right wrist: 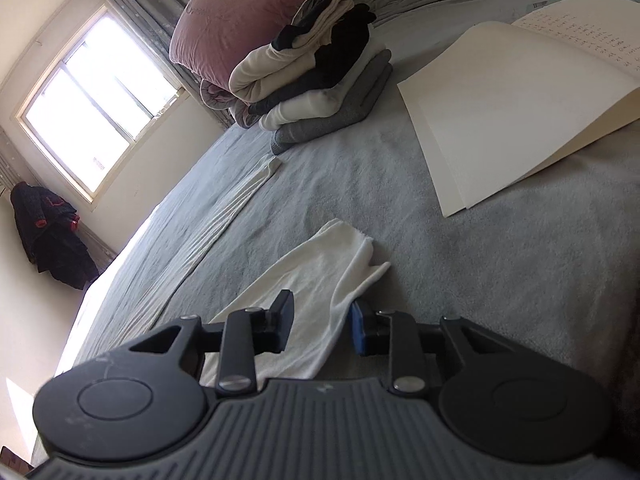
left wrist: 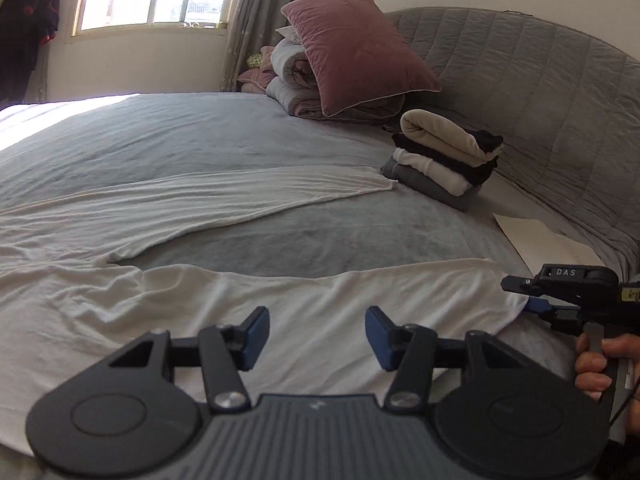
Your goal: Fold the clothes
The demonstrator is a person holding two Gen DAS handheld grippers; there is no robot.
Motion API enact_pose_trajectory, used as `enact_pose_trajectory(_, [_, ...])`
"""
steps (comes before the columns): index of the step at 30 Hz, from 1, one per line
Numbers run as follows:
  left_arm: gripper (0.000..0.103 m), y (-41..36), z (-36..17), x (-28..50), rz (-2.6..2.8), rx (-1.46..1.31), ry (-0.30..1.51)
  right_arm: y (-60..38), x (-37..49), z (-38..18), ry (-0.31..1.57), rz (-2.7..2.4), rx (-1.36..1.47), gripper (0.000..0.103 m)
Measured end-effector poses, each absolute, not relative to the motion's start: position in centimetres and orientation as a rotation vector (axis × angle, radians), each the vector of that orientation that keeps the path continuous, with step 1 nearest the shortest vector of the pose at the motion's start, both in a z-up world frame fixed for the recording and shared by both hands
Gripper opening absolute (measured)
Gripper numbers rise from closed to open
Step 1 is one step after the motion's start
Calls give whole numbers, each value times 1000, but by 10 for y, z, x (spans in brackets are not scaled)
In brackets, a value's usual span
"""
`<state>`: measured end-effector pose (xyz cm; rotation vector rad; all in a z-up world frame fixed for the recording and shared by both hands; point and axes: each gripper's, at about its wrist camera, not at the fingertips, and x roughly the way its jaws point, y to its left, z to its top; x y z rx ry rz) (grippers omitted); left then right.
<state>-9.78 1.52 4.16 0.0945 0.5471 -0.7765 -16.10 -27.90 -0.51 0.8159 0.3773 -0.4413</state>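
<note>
Directly between right tongs (right wrist: 320,326): white garment (right wrist: 320,280).

Right gripper (left wrist: 524,298) top label: white letters "DAS" on black.
Yellow sticker (left wrist: 631,294) on the same gripper: handwriting, cut by the edge, not readable.
Open notebook (right wrist: 520,112) page: small handwritten rows, too small to read.

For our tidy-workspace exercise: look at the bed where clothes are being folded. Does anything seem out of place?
Yes. An open notebook lies on the grey bedspread beside the stack of folded clothes, its pages lifted. It is not laundry and sits within the folding area.
</note>
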Motion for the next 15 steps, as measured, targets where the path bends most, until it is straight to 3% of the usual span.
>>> enact_pose_trajectory(4, [55,-27,26,-129,-924,251,526,-284,-162,-10,368,-476,792,13])
enact_pose_trajectory(6, [55,-44,18,-135,-921,320,509,-287,-163,-10,369,-490,775,1])
enact_pose_trajectory(9, [42,-62,10,-138,-892,388,487,-290,-167,-9,355,-505,751,1])
enact_pose_trajectory(11, [40,-71,7,-136,-872,406,471,-294,-170,-8,350,-502,739,1])
enact_pose_trajectory(13, [29,-78,4,-140,-860,449,446,-298,-172,-8,352,-489,739,1])
enact_pose_trajectory(15, [3,-83,4,-145,-856,481,428,-300,-175,-8,354,-478,728,1])
